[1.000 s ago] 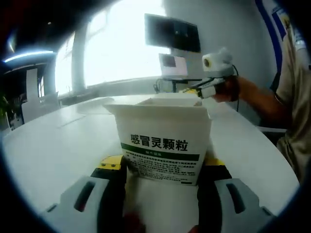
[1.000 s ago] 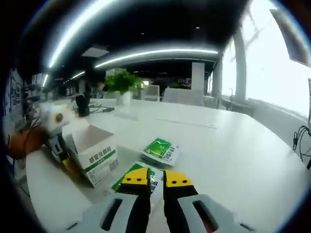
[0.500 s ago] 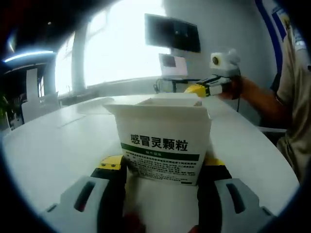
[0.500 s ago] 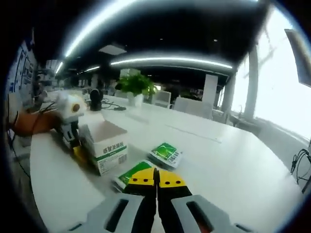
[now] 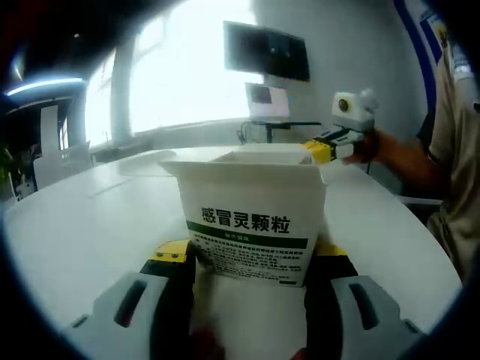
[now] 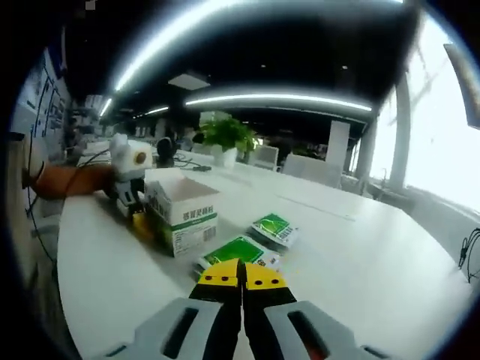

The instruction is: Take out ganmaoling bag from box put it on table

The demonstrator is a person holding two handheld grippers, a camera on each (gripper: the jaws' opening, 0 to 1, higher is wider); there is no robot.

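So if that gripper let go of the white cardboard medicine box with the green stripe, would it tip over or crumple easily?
The white cardboard medicine box looks light: its top flaps are open, and two green sachets already lie on the white table. Thin card probably dents under a hard squeeze by the left gripper. It stands taller than wide, so a push up high might tip it.

box (image 5: 253, 217) interior hidden (rim blocks it), small print unreadable
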